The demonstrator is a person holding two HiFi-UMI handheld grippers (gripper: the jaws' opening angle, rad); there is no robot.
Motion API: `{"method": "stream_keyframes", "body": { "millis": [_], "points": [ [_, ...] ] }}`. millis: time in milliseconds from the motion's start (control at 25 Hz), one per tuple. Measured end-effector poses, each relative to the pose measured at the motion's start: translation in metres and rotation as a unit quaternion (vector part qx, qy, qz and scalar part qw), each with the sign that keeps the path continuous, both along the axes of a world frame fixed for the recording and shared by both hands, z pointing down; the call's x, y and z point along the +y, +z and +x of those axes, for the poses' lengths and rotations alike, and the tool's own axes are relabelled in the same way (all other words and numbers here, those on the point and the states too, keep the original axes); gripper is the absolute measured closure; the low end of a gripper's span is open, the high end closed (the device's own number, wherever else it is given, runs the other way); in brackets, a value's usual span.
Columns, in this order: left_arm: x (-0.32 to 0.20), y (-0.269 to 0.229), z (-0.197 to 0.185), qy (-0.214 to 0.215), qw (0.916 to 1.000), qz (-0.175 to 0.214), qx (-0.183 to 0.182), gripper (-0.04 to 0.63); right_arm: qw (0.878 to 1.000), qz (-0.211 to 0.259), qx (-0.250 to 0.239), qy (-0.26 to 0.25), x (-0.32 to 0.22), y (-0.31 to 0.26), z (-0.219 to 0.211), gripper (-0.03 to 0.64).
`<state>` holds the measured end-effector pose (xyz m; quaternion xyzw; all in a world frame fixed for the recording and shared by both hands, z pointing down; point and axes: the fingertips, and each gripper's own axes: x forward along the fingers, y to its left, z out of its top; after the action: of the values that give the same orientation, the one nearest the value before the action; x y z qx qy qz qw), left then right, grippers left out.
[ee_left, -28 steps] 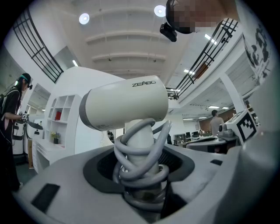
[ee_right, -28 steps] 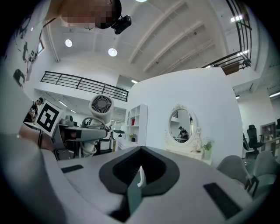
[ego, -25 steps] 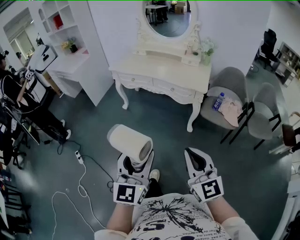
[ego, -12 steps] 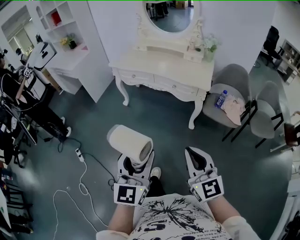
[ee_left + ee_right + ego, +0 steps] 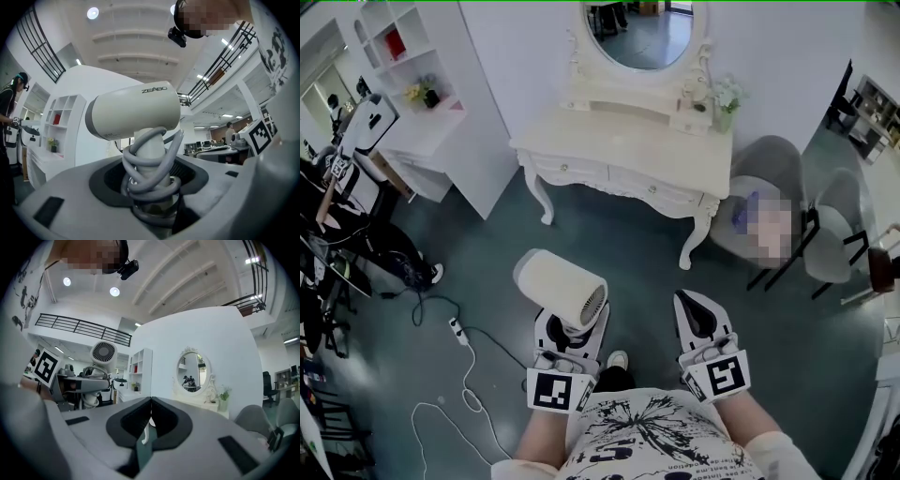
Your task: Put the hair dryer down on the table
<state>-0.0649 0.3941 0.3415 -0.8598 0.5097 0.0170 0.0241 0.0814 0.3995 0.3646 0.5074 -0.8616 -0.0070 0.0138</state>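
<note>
The left gripper (image 5: pixel 571 323) is clamped on the handle of the hair dryer (image 5: pixel 560 284), and the grey cord (image 5: pixel 151 174) wound round that handle sits between its jaws. The cream barrel stands above the jaws with its grille end turned away from the dressing table (image 5: pixel 623 150). The dryer is held in the air over the floor, well short of the dressing table and not touching it. The right gripper (image 5: pixel 697 316) has its jaws pressed together on nothing and hovers beside the left one, in front of the table's right leg. An oval mirror (image 5: pixel 641 33) stands at the table's back edge and a small plant (image 5: pixel 725 97) at its right corner. Grey chairs (image 5: pixel 773 159) stand just right of the table, a white shelf unit (image 5: pixel 408 66) stands well to its left, and a white cable (image 5: pixel 464 384) lies on the floor before its left end
</note>
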Motion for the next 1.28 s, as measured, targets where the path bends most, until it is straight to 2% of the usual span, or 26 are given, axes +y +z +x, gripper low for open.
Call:
{"method": "stream_keyframes", "body": {
  "millis": [360,720,1000,1280],
  "points": [
    [-0.085,-0.008,-0.045,0.027,0.9996,0.004,0.004,0.345,0.999,-0.007,-0.004,0.031,-0.081,-0.003,-0.045,0.598],
    [-0.143,-0.005,-0.075,0.007,0.9998,0.004,0.016,0.345,0.999,-0.026,-0.009,0.023,-0.147,0.004,-0.071,0.598],
    [-0.202,0.003,-0.075,-0.023,0.9997,0.002,0.004,0.345,0.999,-0.028,-0.015,-0.007,-0.215,0.012,-0.071,0.598],
    [-0.301,0.01,-0.056,-0.048,0.9988,-0.01,-0.003,0.345,0.999,-0.025,-0.014,-0.04,-0.321,0.01,-0.056,0.598]
  ]
}}
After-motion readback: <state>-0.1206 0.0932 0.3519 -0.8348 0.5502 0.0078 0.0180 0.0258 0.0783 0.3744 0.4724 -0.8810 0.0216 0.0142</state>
